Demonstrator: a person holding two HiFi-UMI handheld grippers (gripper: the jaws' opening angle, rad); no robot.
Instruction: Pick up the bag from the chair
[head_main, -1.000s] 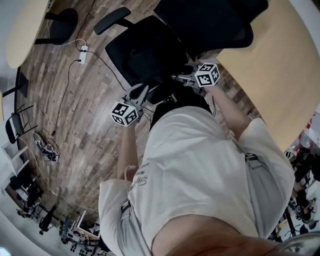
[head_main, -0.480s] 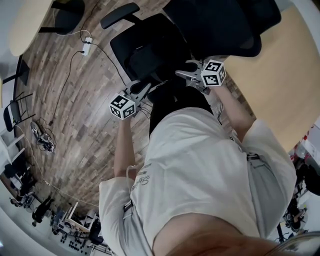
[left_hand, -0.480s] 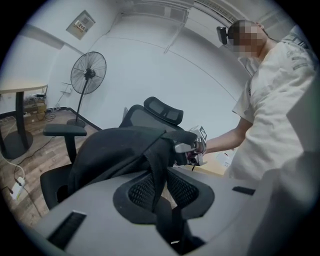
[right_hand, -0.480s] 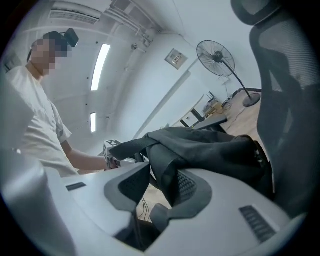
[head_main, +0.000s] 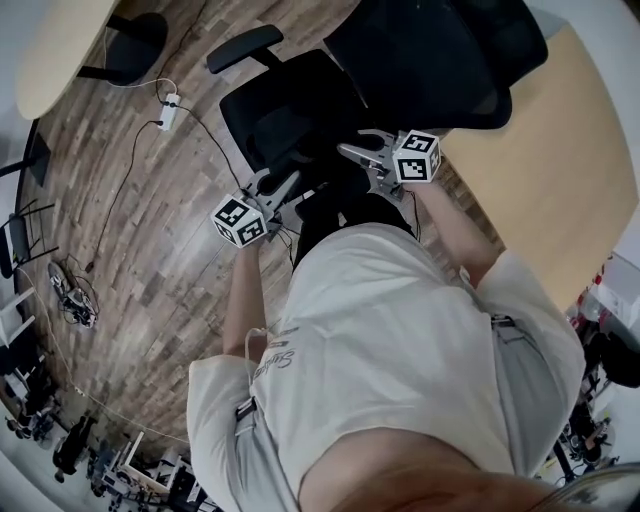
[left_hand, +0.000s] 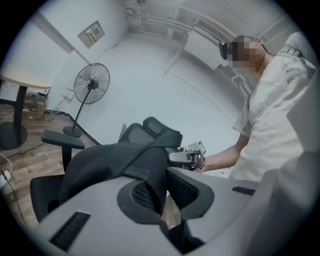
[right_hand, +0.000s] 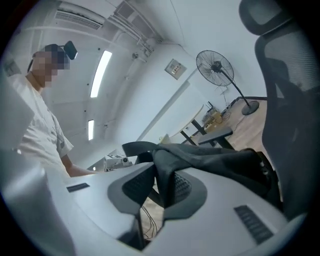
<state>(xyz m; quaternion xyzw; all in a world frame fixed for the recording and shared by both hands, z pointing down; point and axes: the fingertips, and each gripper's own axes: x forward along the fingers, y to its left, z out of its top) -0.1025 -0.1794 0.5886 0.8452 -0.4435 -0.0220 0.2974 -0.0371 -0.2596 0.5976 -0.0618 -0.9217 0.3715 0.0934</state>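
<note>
Head view: the floppy black fabric bag (head_main: 325, 188) hangs between the left gripper (head_main: 272, 188) and right gripper (head_main: 358, 153), over the front of the black office chair (head_main: 290, 105); can't tell if it touches the seat; wood-plank floor (head_main: 150, 230) with loose cables, pale round tabletop (head_main: 560, 170) close by. Left gripper view: jaws pinched tight on a black webbing strap (left_hand: 152, 172); I'd guess it's soft and lightish and will sag and swing, so the straps seem the sensible hold. Right gripper view: jaws likewise clamped on bunched bag cloth; standing black fan (right_hand: 215, 64) well behind, looks like plenty of room to lift.
</note>
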